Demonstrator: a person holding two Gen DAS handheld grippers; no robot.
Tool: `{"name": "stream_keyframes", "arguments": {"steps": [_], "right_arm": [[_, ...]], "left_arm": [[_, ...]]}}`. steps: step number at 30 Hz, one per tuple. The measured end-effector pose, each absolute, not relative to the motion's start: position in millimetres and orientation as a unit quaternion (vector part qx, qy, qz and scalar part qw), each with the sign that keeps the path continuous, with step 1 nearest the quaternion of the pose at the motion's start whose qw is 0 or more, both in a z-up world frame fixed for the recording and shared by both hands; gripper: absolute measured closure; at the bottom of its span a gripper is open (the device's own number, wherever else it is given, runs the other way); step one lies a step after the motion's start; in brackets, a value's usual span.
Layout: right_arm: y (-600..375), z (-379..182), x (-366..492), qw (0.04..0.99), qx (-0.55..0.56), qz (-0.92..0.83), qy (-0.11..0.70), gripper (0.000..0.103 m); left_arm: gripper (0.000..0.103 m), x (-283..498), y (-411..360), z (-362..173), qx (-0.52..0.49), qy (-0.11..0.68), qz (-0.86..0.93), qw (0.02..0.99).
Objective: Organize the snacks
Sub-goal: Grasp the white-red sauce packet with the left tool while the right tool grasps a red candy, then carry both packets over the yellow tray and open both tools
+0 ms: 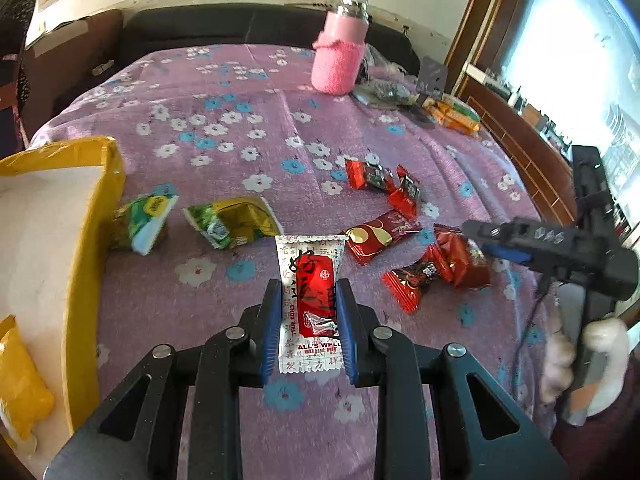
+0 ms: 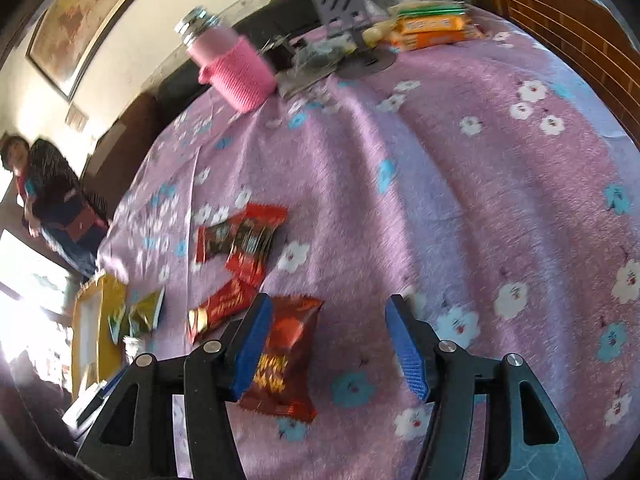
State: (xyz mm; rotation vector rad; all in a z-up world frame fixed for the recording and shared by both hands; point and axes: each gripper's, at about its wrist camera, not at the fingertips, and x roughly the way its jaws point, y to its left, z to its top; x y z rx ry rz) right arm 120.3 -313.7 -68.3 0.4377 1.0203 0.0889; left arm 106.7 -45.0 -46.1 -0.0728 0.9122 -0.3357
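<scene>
My left gripper (image 1: 307, 292) is shut on a white and red snack packet (image 1: 310, 300), held above the purple flowered cloth. A yellow box (image 1: 94, 216) stands at the left with a yellow packet (image 1: 20, 384) inside. Two green packets (image 1: 140, 222) (image 1: 234, 220) lie beside the box. Several red packets (image 1: 380, 236) lie to the right. My right gripper (image 2: 326, 312) is open over a dark red packet (image 2: 286, 356), which lies by its left finger. It also shows in the left wrist view (image 1: 492, 240) at the right, above red packets (image 1: 460, 260).
A pink-sleeved bottle (image 1: 338, 56) stands at the back of the cloth (image 1: 224, 128). Orange boxes (image 1: 456, 114), a dark stand (image 2: 340, 4) and clutter lie at the back right. A person (image 2: 52, 200) is far left in the right wrist view. Wooden furniture runs along the right.
</scene>
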Motion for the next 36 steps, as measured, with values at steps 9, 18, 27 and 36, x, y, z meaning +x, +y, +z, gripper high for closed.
{"name": "stream_keyframes", "arguments": {"steps": [9,18,27,36], "right_arm": [[-260.5,-71.0,109.7,0.873,0.107,0.028,0.476,0.07],[-258.5,-37.6,75.5,0.892,0.128,0.04,0.431,0.071],[-156.7,13.8,48.2,0.897,0.078,0.188,0.393,0.072],[-10.2,3.7,43.8,0.847,0.007,0.313,0.431,0.072]], "left_arm": [[0.08,73.3,-3.5,-28.7,-0.05,0.414,-0.143,0.898],[0.079,43.3,60.6,-12.0,-0.102,0.38,-0.114,0.912],[0.079,20.0,129.3,-29.5,-0.153,0.386,-0.058,0.908],[0.079,15.3,165.6,-51.3,-0.176,0.409,-0.029,0.895]]}}
